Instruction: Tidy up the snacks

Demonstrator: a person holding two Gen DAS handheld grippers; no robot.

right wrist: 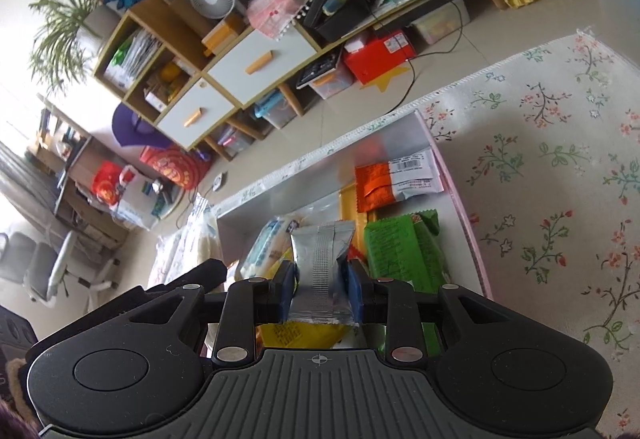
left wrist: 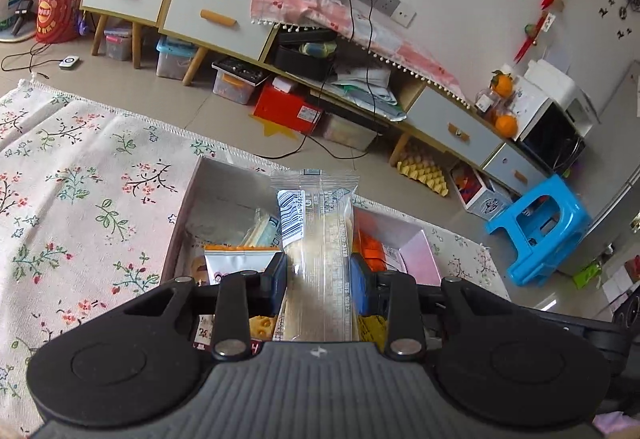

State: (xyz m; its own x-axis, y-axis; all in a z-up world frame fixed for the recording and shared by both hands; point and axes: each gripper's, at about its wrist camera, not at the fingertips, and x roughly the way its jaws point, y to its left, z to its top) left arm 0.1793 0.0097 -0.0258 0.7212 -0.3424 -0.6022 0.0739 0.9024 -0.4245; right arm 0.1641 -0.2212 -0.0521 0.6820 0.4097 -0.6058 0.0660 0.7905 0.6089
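Fingers of both grippers, left (left wrist: 320, 279) and right (right wrist: 322, 285), clamp a clear-wrapped snack (left wrist: 318, 239) and a silver packet (right wrist: 322, 263) above the pink box (right wrist: 460, 199), already holding several snacks, these two apparently still to go in.

Clear-wrapped snack bar (left wrist: 320, 239) upright over pink box (left wrist: 420, 251), silver packet (right wrist: 322, 271) above green packet (right wrist: 404, 251)

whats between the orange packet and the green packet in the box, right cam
A yellow packet shows in the gap between the orange packet and the green packet, lying partly under both. That shows in the right wrist view only.
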